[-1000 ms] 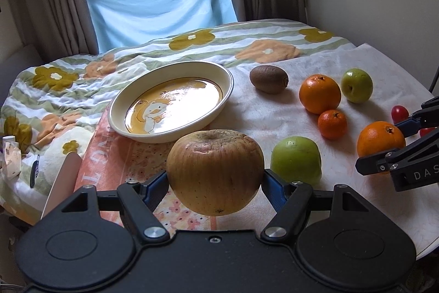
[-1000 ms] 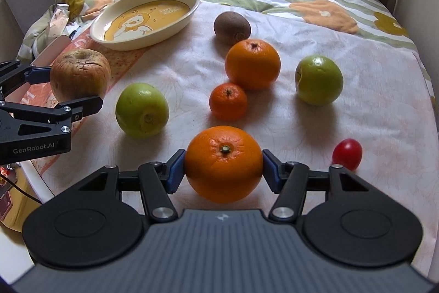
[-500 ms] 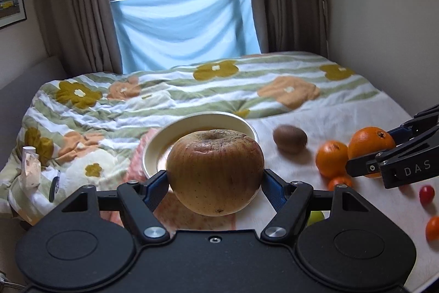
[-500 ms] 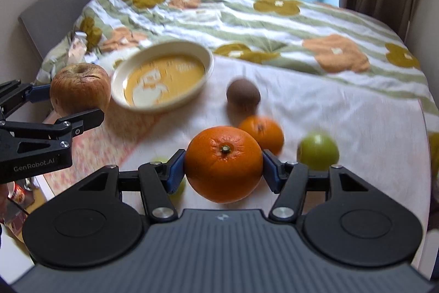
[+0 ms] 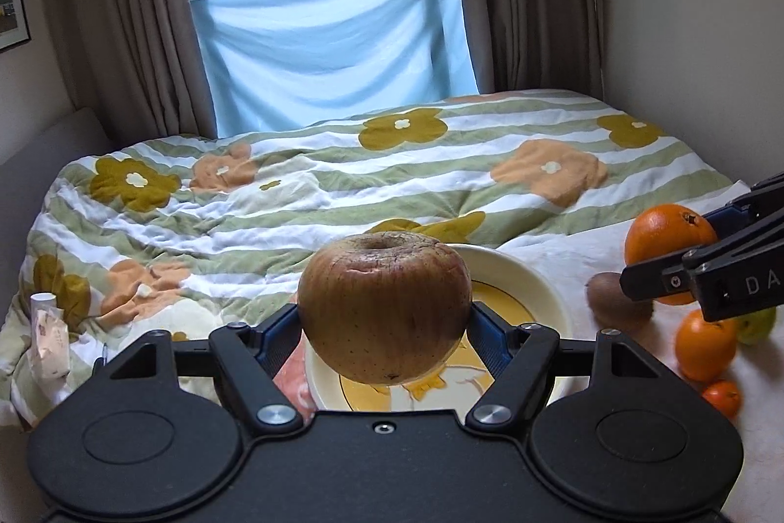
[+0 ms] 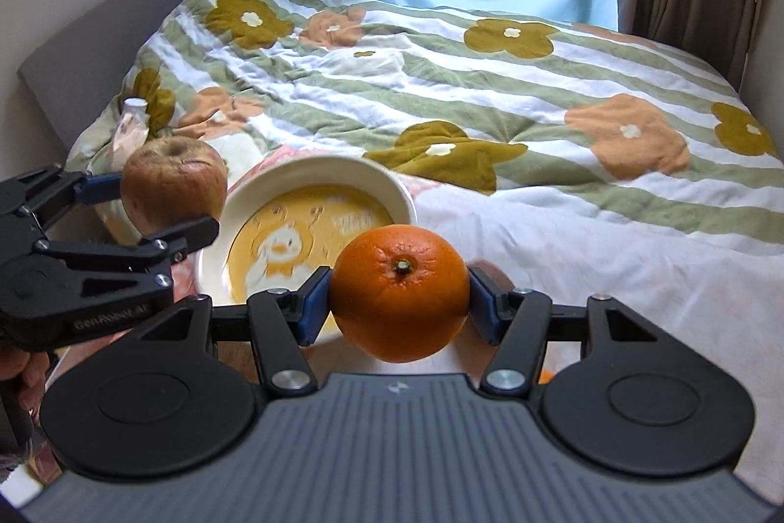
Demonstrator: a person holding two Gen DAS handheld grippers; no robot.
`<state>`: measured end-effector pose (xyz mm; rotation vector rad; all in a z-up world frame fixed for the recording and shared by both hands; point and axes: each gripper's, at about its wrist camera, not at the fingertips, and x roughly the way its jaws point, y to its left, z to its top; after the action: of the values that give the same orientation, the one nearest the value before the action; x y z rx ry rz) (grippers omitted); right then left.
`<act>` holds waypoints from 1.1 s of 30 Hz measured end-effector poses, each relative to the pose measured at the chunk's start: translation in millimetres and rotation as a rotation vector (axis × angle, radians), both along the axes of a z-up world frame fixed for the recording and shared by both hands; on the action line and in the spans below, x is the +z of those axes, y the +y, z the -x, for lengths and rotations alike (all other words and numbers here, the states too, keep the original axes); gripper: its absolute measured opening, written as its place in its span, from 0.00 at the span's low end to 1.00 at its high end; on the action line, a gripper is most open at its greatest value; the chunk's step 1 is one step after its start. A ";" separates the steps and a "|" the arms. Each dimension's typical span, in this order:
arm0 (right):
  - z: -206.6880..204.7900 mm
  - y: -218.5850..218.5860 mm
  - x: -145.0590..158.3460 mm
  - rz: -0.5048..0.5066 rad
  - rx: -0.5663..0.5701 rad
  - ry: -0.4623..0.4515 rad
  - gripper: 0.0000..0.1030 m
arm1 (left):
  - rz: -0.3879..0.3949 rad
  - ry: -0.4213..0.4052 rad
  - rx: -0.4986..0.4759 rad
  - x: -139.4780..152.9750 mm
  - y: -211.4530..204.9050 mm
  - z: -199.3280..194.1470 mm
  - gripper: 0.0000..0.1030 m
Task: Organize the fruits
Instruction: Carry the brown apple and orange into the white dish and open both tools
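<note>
My left gripper (image 5: 384, 317) is shut on a wrinkled brown apple (image 5: 384, 307) and holds it in the air over the near part of the cream duck plate (image 5: 534, 297). In the right wrist view the apple (image 6: 171, 182) hangs just left of the plate (image 6: 313, 175). My right gripper (image 6: 399, 295) is shut on a large orange (image 6: 399, 292), held above the plate's near right rim. The same orange (image 5: 669, 231) shows at the right edge of the left wrist view.
On the white cloth to the right lie a kiwi (image 5: 615, 302), an orange (image 5: 705, 341), a small mandarin (image 5: 722, 395) and a green apple (image 5: 757, 324). A flowered quilt (image 5: 343, 189) covers the bed behind. A small white bottle (image 5: 46, 327) lies at the left.
Both grippers have risen and moved forward toward the plate with their fruit. The loose fruits on the cloth have dropped toward the lower right or out of view.
</note>
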<state>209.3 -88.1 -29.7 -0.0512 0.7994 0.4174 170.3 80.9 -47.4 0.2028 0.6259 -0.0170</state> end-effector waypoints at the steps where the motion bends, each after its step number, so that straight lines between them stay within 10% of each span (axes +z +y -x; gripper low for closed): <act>1: -6.2 3.5 -3.5 0.000 -0.008 0.003 0.71 | -0.001 0.007 -0.007 -4.0 3.2 -6.8 0.75; 23: -87.3 32.8 -44.6 0.003 -0.107 0.075 0.71 | 0.006 0.122 -0.152 -64.2 14.4 -94.6 0.76; 27: -89.5 32.7 -41.6 -0.005 -0.100 0.070 0.71 | 0.013 0.112 -0.157 -57.0 18.9 -91.0 1.00; 33: -92.7 42.2 -35.4 0.006 -0.045 0.067 0.71 | 0.009 0.116 -0.152 -47.8 24.3 -68.8 1.00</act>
<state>302.0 -45.8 -65.2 -0.0249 0.8661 0.3752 239.0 105.2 -95.2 0.2415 0.7243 -0.1794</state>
